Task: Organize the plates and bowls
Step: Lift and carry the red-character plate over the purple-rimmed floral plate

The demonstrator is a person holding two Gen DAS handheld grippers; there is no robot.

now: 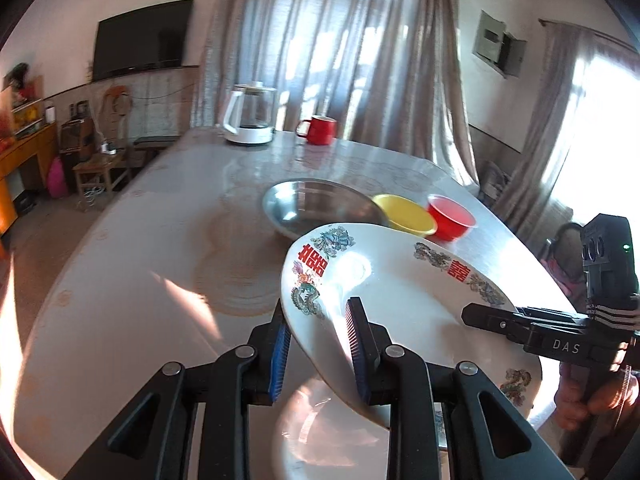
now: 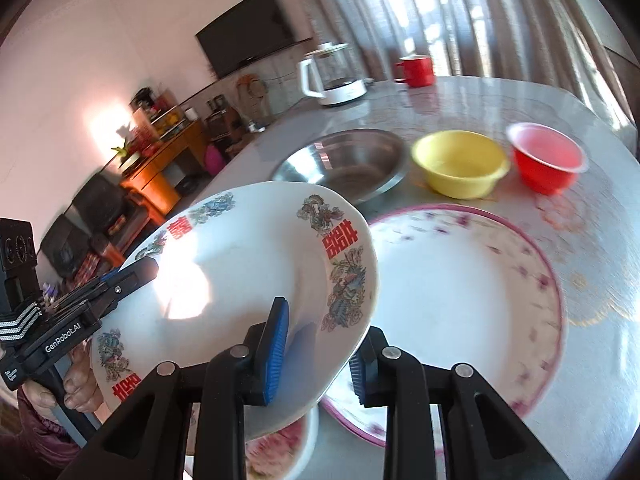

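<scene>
A white plate with red characters and dragon prints (image 1: 400,300) is held tilted above the table by both grippers. My left gripper (image 1: 320,344) is shut on its near rim, and my right gripper (image 2: 320,344) is shut on the opposite rim of the same plate (image 2: 248,280). The right gripper shows in the left wrist view (image 1: 520,324), and the left one in the right wrist view (image 2: 100,292). A large pink-rimmed plate (image 2: 460,300) lies on the table under and right of the held plate. Another plate (image 1: 320,440) lies below.
A steel bowl (image 2: 348,160), a yellow bowl (image 2: 460,164) and a red bowl (image 2: 548,160) stand in a row mid-table. A kettle (image 1: 250,114) and a red mug (image 1: 318,130) stand at the far edge. The table (image 1: 140,280) has a patterned cover.
</scene>
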